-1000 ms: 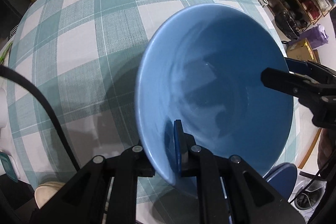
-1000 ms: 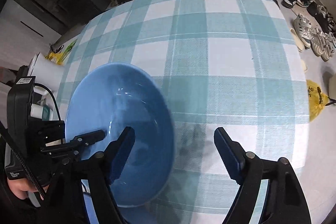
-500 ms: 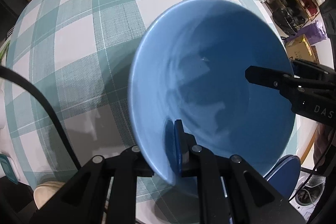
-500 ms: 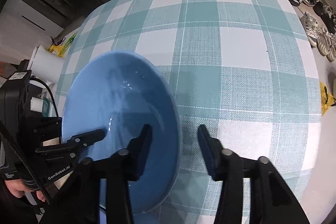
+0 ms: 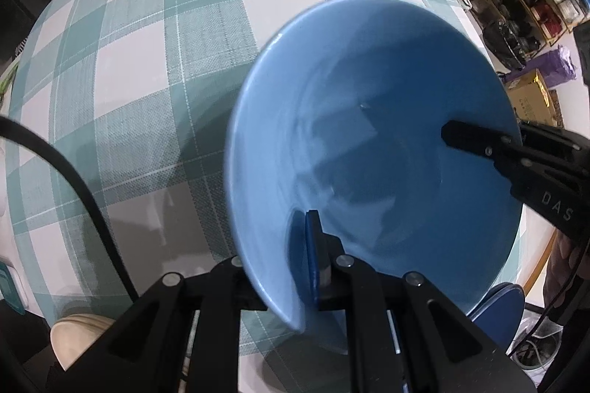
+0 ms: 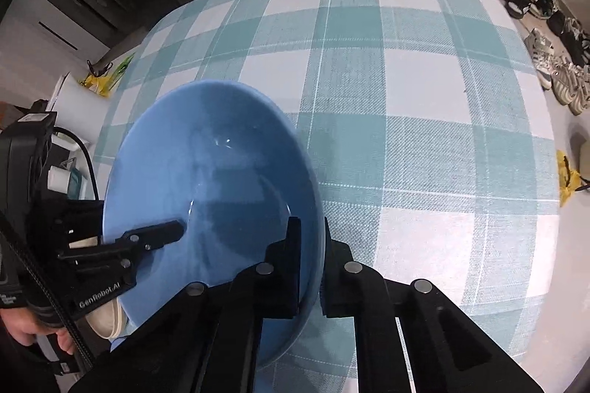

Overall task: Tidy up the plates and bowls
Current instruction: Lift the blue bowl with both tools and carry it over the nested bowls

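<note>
The left gripper (image 6: pixel 180 230), seen at lower left of the right wrist view, carries "GenRobot.AI". The right gripper (image 5: pixel 448 135), at right of the left view, shows "DAS".

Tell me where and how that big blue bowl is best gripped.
By the rim, coming down from above with one finger inside the wall and one outside. The blue bowl is wide, smooth and steep-sided, so only its thin edge fits between jaws. That is how the left gripper and right gripper clamp it now, on opposite sides of the rim, which probably keeps it from tipping.
</note>
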Tool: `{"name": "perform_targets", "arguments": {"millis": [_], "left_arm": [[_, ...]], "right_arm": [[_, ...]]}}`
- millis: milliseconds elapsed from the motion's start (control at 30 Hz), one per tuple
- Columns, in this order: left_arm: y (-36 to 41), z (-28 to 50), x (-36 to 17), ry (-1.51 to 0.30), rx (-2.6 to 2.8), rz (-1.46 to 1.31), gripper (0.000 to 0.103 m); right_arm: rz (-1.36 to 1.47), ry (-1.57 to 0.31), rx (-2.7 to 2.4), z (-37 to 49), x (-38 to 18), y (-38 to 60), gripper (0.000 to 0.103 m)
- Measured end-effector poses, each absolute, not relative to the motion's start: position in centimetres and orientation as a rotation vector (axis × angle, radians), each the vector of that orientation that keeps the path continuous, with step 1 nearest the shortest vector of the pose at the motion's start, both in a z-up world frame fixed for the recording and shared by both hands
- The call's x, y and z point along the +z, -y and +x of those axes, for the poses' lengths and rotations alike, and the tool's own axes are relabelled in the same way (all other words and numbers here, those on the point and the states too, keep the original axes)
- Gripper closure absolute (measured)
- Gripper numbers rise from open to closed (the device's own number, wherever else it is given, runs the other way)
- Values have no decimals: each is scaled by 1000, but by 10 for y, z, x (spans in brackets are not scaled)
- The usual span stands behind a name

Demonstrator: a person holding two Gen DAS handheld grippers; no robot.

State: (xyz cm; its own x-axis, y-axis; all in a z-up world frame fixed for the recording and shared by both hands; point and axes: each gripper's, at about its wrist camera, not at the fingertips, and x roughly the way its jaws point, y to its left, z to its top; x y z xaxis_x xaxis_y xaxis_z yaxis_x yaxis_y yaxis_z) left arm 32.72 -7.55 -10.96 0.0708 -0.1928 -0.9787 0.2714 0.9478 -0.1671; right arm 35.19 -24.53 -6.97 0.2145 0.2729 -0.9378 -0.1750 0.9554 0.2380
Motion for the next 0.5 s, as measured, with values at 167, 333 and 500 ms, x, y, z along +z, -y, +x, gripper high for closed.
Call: {"name": "perform_targets", "arguments": {"millis": [167, 333, 500], "left_arm": [[75, 329, -97, -1445, -350, 50, 92], [70, 336, -75, -1425, -345, 38, 92], [70, 334, -51, -1406, -346, 36, 92]], "right_arm": [[118, -1291, 314, 356, -55, 251, 96], [113, -1271, 314, 359, -34, 251, 96], [125, -1247, 316, 357, -10, 252, 96]]}}
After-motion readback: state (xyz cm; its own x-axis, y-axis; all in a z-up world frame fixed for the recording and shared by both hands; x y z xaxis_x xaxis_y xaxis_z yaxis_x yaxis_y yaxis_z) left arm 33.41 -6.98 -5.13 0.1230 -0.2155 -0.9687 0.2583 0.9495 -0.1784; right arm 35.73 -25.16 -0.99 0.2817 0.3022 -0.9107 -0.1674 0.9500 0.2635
